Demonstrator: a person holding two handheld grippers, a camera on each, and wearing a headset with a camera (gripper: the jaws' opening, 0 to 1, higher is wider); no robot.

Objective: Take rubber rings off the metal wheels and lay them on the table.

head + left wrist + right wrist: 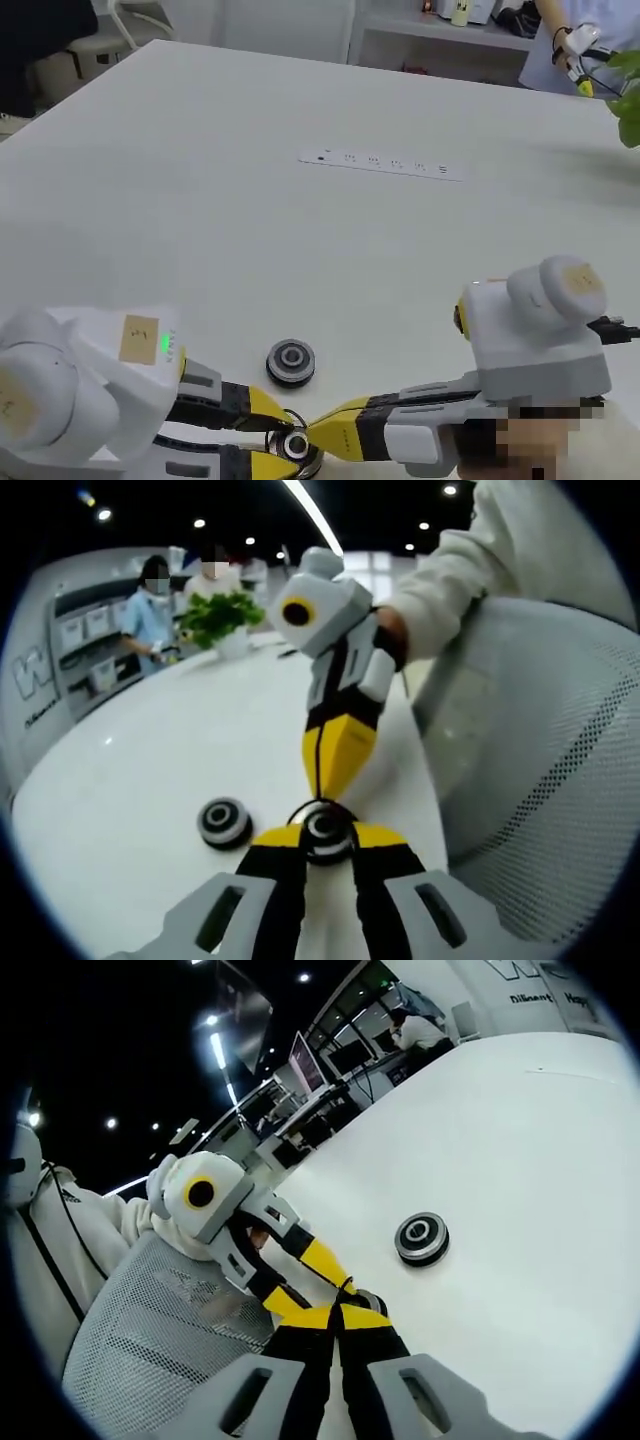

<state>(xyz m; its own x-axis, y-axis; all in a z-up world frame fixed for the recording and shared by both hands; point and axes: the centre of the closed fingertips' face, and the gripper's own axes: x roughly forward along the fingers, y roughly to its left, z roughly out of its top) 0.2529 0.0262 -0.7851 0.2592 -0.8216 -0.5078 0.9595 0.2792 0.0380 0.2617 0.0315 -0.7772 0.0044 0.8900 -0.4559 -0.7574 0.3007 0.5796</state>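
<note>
Near the table's front edge my left gripper (285, 445) is shut on a small metal wheel (295, 446), which sits between its yellow jaws (327, 828). My right gripper (318, 432) comes in from the right with its jaws shut, and its tip touches the wheel's rim. It pinches a thin black rubber ring (318, 806) that loops up off the wheel. A second metal wheel (291, 361) with its black ring on lies flat on the white table (300, 230), just beyond the grippers. That second wheel (420, 1238) also lies to the right of the shut jaws in the right gripper view.
A white power strip (385, 163) lies across the middle of the table. A green plant (630, 100) stands at the far right edge, with a person (570, 45) behind it. A mesh chair back (540, 770) is close behind the grippers.
</note>
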